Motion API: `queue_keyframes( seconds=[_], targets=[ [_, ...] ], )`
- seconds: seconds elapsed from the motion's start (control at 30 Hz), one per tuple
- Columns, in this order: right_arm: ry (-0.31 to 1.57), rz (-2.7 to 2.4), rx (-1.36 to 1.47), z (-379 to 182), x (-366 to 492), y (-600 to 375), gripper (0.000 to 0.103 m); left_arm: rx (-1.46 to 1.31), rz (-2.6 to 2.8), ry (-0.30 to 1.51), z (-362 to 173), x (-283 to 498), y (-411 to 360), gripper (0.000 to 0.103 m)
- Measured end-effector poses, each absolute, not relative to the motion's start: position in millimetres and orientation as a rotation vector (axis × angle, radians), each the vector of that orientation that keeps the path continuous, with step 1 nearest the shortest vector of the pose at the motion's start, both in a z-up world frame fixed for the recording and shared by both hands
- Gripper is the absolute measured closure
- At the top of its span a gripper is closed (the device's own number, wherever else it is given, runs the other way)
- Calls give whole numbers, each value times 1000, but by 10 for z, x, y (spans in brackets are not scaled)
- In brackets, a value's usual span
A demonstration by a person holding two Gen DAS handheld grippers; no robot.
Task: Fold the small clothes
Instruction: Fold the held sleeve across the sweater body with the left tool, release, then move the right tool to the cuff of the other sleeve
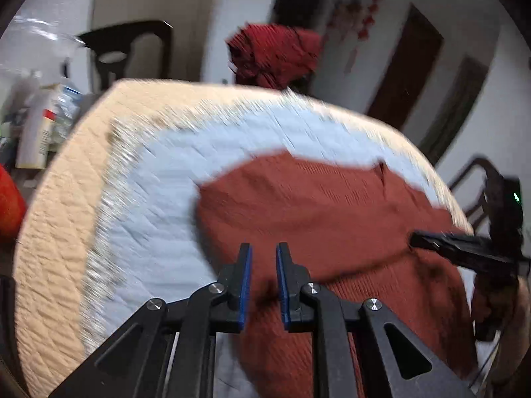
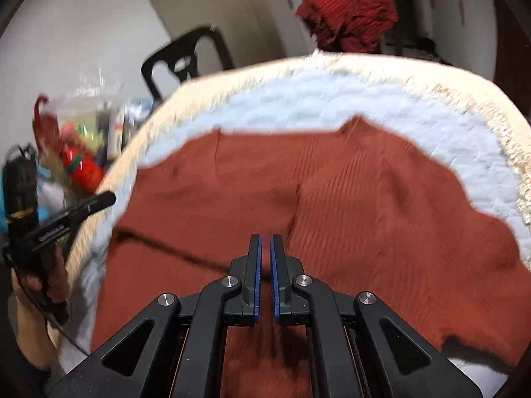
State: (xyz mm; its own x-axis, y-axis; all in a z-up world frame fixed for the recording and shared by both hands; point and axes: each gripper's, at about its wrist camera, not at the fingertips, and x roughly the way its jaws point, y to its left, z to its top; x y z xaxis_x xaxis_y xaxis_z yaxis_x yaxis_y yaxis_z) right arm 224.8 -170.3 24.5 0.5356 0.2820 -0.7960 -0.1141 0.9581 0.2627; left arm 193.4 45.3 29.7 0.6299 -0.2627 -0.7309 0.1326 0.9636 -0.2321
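From my left wrist view I see a rust-red ribbed knit garment [image 1: 332, 205] spread across a pale blue quilted mat [image 1: 159, 205] with a shaggy cream fringe, which lies on a beige stitched table cover [image 1: 56, 232]. My left gripper [image 1: 264, 278] hangs over the garment's near edge, its blue-padded fingers [image 1: 246, 285] parted with a clear gap and nothing between them. My right gripper [image 2: 265, 275] sits above the middle of the same knit, its jaws drawn nearly together with only a thin slit between the pads; whether any cloth is pinched there I cannot tell. The fabric shows fine vertical ribs and a soft fold line running across it near the grippers. Beyond the far table edge a crumpled darker red cloth [image 2: 351, 16] is heaped, and a dark wooden chair [image 2: 186, 59] stands to the left. Everything is motion-blurred.
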Motion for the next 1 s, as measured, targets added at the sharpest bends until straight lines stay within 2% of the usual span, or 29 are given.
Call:
queue_keyframes(
  seconds=[0.1,0.27,0.3,0.43,0.67,0.77,1.0],
  targets=[
    [999,239,219,91,2273,-1808,99,-129,-208,888,106,1958,394,86],
    [1003,188,172,186,2131,-1855,96,-164,-167,902,183,1881,506,86],
    [1003,197,176,216,2058,-1874,96,-160,-165,896,211,1820,504,82],
    [960,206,179,310,1702,-1978,84,-172,-181,886,268,1575,474,73],
    [913,174,222,361,1180,-2190,84,-179,-251,844,341,1170,232,72],
    [906,162,227,329,979,-2223,84,-182,-282,847,283,1003,142,65],
    [953,139,172,166,759,-2224,84,-115,-264,885,99,803,31,65]
  ],
)
